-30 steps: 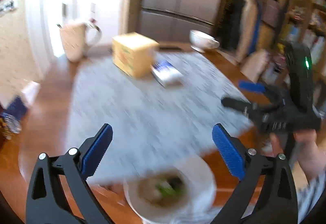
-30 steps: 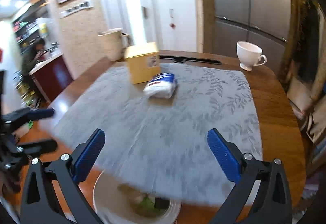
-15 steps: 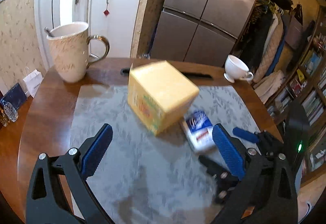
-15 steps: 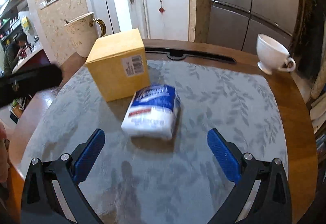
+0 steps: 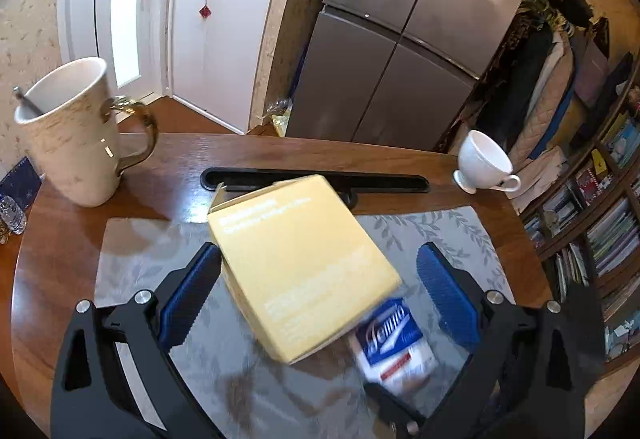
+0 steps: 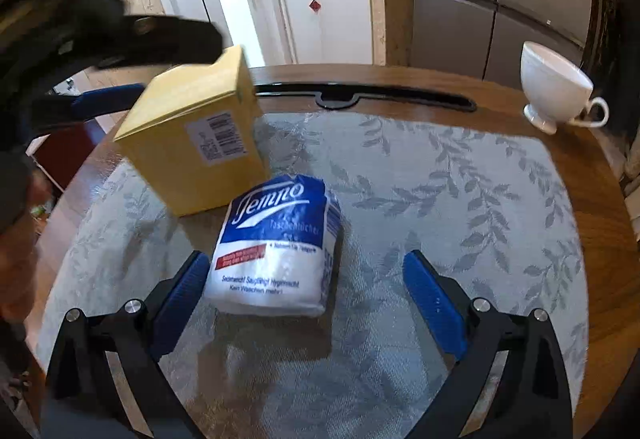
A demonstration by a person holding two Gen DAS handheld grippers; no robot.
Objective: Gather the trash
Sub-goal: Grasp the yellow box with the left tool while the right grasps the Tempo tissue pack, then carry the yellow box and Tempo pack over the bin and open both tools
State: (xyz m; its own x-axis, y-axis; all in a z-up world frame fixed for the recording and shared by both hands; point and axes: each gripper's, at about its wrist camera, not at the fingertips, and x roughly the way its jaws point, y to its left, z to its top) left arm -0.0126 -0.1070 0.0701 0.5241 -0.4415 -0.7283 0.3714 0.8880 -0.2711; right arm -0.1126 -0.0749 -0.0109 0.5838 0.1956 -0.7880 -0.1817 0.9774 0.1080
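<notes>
A yellow cardboard box (image 5: 300,263) stands on the grey leaf-patterned mat (image 5: 132,263). My left gripper (image 5: 318,295) is open, its blue pads on either side of the box, not touching. It also shows in the right wrist view (image 6: 192,143), with the left gripper's fingers (image 6: 108,99) over it. A blue and white Tempo tissue pack (image 6: 276,247) lies beside the box. My right gripper (image 6: 306,303) is open, its pads flanking the pack's near end. The pack also shows blurred in the left wrist view (image 5: 394,343).
A tall cream mug (image 5: 68,135) with a spoon stands at the table's far left. A white footed cup (image 6: 554,87) stands at the far right. A black slot (image 5: 312,181) runs along the round wooden table's (image 6: 600,199) far edge. A fridge and doors lie behind.
Both grippers have moved forward over the table. The left now straddles the yellow box; the right has closed in on the tissue pack. The bowl near the front edge is out of view.
</notes>
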